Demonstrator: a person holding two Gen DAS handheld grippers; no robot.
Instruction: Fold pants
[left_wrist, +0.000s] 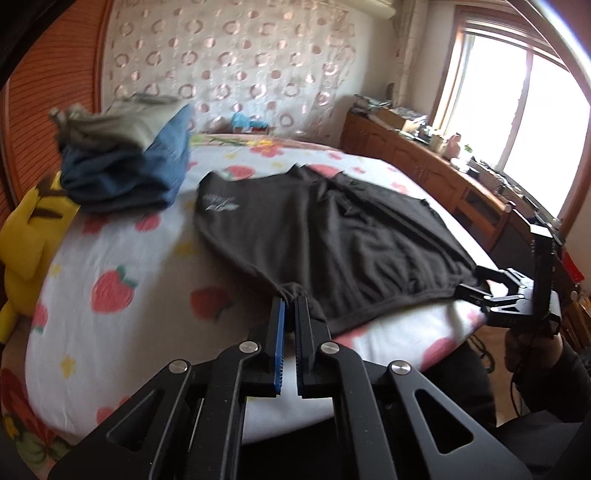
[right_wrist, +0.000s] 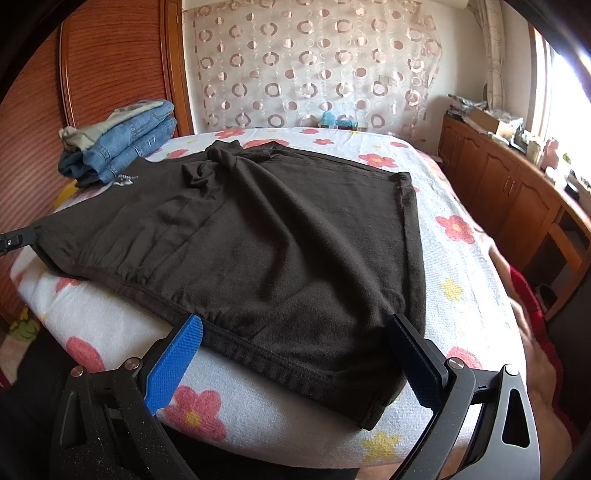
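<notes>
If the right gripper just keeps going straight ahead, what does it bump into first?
Most likely the black pants. The right gripper is open, its fingers either side of the near waistband edge on the bed.

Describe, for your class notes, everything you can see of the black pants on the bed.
The black pants are soft, matte knit fabric, spread mostly flat on the flowered bedsheet, with a gathered waistband at the near edge, a small white logo and bunched cloth at the far end. The left gripper is shut on one near corner; the right gripper stands open around the waistband, pads not pressing. A stack of folded jeans lies beside the far corner.
</notes>
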